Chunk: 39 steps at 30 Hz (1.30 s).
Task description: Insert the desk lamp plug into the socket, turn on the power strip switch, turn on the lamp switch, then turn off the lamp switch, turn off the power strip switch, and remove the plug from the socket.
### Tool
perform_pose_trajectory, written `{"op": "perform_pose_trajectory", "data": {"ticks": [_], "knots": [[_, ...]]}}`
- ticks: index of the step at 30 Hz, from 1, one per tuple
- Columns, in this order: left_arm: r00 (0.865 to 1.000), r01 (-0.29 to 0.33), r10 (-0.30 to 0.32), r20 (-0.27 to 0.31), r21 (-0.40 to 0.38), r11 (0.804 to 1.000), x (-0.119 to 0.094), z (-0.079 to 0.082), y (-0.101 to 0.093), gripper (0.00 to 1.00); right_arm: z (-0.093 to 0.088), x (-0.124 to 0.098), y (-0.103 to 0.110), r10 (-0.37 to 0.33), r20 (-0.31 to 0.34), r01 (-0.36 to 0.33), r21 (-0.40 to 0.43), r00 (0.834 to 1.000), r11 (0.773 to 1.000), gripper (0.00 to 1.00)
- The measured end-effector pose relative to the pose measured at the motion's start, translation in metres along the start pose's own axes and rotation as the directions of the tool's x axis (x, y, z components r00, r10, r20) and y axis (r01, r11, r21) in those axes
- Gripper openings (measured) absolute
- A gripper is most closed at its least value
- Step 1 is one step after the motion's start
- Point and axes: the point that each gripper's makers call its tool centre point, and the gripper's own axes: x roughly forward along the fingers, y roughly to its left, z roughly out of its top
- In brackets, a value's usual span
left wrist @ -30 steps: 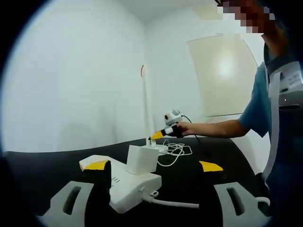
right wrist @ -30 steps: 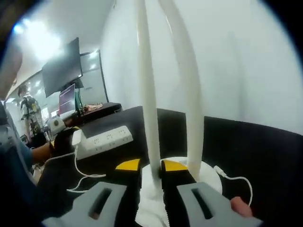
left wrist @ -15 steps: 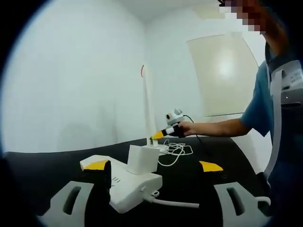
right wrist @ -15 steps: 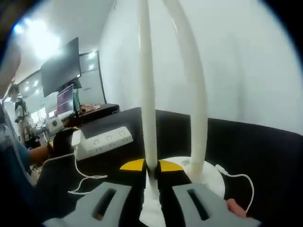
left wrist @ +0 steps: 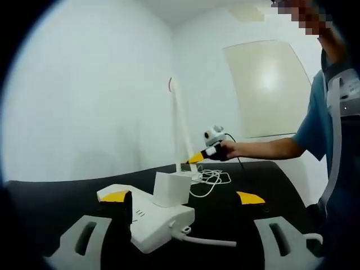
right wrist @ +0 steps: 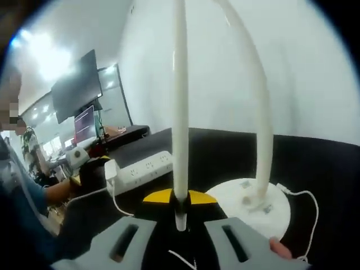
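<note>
Left gripper view: the left gripper [left wrist: 184, 197] rests low on the black table [left wrist: 67, 197], its jaws spread wide with the near end of the white power strip [left wrist: 152, 216] between them. The jaw on the view's left meets the strip's edge; the other stands apart over bare tabletop. A white plug [left wrist: 170, 189] sits upright in the strip, and the strip's thick cord [left wrist: 211, 242] runs off toward the view's right. Farther back, the right gripper [left wrist: 197, 158] reaches from the person's hand [left wrist: 233, 149] to the foot of the lamp [left wrist: 179, 121]; a loose coil of thin cable [left wrist: 211, 179] lies beside it. The table's far edge meets a bare white wall.

Right gripper view: the jaws are closed together on the lamp's thin arm [right wrist: 179, 112]. The round base [right wrist: 250, 197] lies beyond, toward the view's right. The lamp's top is cut off. Whether any switch is on cannot be made out.
</note>
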Motion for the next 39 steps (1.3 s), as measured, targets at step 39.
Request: {"op": "perform_pose_trajectory", "data": {"ticks": [39], "knots": [[1.0,-0.014,0.014,0.002,-0.008,1.0,0.0,0.0,0.002,0.7,0.01,-0.015,0.102,0.097,-0.016,-0.096,0.082,0.995,0.992,0.12]]}}
